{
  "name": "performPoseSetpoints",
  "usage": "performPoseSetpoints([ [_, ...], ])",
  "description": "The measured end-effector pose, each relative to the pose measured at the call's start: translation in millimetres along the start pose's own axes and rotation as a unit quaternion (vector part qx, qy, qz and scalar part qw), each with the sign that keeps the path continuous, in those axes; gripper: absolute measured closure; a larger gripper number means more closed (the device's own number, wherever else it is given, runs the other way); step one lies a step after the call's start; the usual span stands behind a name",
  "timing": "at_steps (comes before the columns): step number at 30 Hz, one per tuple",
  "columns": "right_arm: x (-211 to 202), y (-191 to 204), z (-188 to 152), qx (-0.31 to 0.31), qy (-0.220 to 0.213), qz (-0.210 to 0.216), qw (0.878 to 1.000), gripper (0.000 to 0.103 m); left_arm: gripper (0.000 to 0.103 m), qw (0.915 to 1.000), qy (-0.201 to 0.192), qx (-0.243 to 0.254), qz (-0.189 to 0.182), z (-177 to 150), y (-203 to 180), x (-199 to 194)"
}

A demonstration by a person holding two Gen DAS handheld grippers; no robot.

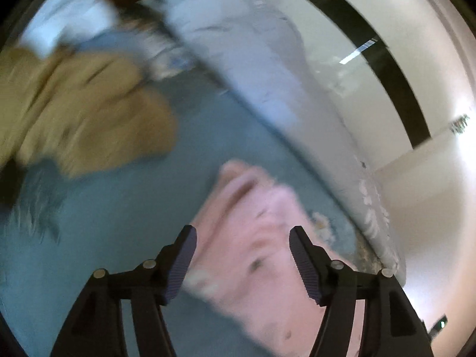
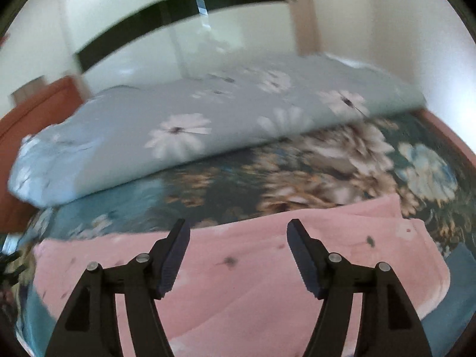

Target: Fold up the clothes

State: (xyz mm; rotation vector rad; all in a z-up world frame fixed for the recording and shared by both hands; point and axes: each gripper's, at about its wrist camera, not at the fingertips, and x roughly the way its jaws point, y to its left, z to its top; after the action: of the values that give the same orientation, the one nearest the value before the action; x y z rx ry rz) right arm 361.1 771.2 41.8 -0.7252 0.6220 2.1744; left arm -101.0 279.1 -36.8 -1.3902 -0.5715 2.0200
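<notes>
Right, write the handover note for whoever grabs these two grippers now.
Left gripper: open, empty, above the pink garment.
Right gripper: open, empty, over the same pink garment.
The garment lies on the floral bedsheet, partly folded, a layer doubled at its right end. A tan garment sits unfolded further off, beside a white one. The rolled blue duvet lies behind.
Left to do: finish the pink one, then the others.
</notes>
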Motion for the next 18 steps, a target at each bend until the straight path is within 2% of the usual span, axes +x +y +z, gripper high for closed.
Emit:
performPoseSetpoints([
  [3,-13.8,21.6,-17.1,-0.019,-0.007,0.029,0.999,0.032,0.034,0.9967,0.031,-0.068,-0.031,-22.6,35.6,15.2],
  [6,-17.7,31.7,-34.1,-0.014,-0.005,0.052,0.999,0.032,0.034,0.9914,0.043,-0.103,-0.068,-30.9,46.8,30.4],
  [11,-24.2,48.6,-62.3,-0.005,0.0,0.09,0.996,0.032,0.034,0.9872,0.033,-0.119,-0.101,-27.2,40.7,46.3],
  [15,-15.6,53.8,-83.9,0.022,0.023,0.114,0.993,0.032,0.036,0.986,0.027,-0.131,-0.1,-22.7,37.1,59.6],
  [17,-10.6,58.1,-96.6,0.029,0.037,0.117,0.992,0.032,0.043,0.983,0.017,-0.148,-0.108,-20.6,42.0,58.2],
  [18,-8.7,60.8,-103.3,0.032,0.044,0.12,0.991,0.032,0.051,0.9813,0.012,-0.156,-0.112,-19.6,44.4,57.5],
])
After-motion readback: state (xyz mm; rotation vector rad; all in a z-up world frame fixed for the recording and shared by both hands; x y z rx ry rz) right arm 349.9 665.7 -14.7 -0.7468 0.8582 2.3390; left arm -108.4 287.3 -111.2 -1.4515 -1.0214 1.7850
